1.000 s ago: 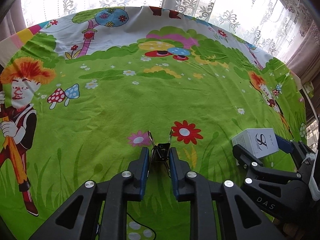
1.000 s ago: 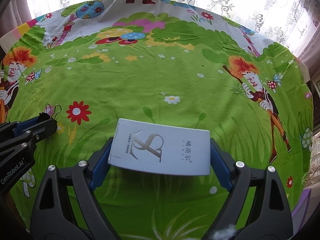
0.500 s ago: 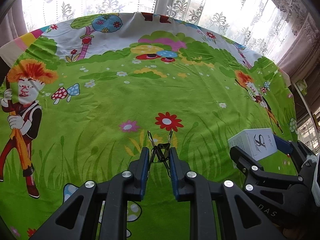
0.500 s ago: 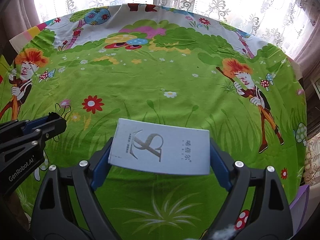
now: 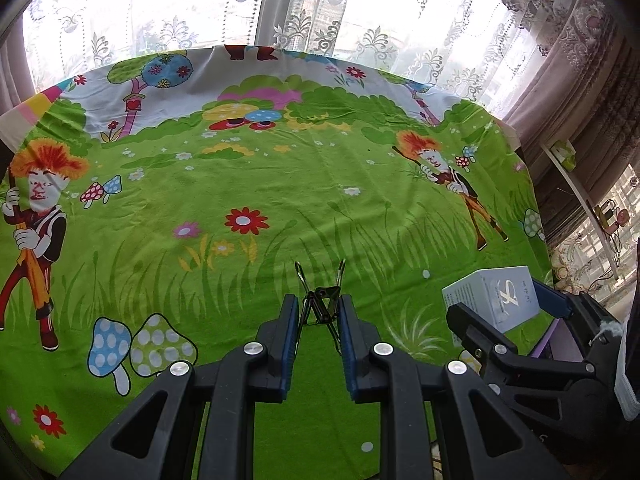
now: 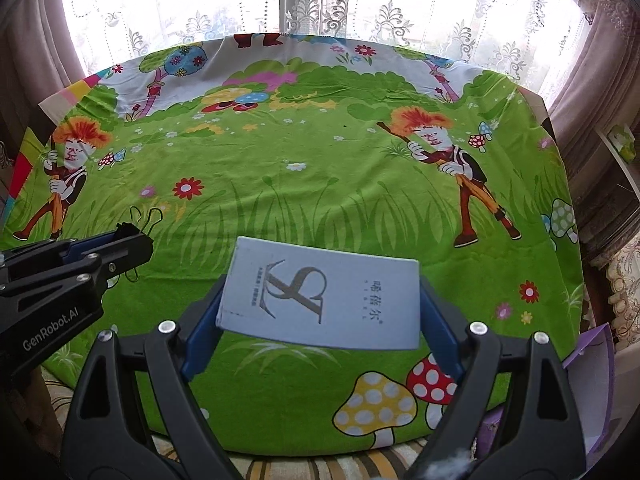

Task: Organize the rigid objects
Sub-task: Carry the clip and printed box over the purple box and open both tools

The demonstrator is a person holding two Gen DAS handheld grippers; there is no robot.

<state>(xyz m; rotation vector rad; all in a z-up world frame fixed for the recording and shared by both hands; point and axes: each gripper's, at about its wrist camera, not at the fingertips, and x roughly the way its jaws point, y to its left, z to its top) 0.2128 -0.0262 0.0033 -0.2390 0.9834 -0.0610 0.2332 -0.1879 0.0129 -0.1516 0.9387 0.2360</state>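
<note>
Lace curtains (image 5: 168, 20) hang across a bright window behind the work surface, with heavier drapes (image 6: 592, 60) at the right side. The surface is covered by a green cartoon-print cloth (image 5: 320, 184) showing flowers, mushrooms and orange-haired figures; its flat area carries no loose items.

Right gripper (image 6: 320, 304) — jaws set wide and clamped on a pale blue-white box (image 6: 320, 296), one blue pad against each short end. The box is lifted clear of the cloth and tilted, its printed face with a large stylised logo and small characters turned toward the camera. In the left wrist view the same box (image 5: 494, 294) appears at the right edge, held near the cloth's near-right border.

Left gripper (image 5: 319, 312) — jaws drawn close together, pinching a small black binder clip (image 5: 322, 304). The clip's two wire handles project upward and forward beyond the fingertips. The clip is held above the cloth, not resting on it.

The two grippers sit side by side, apart.
</note>
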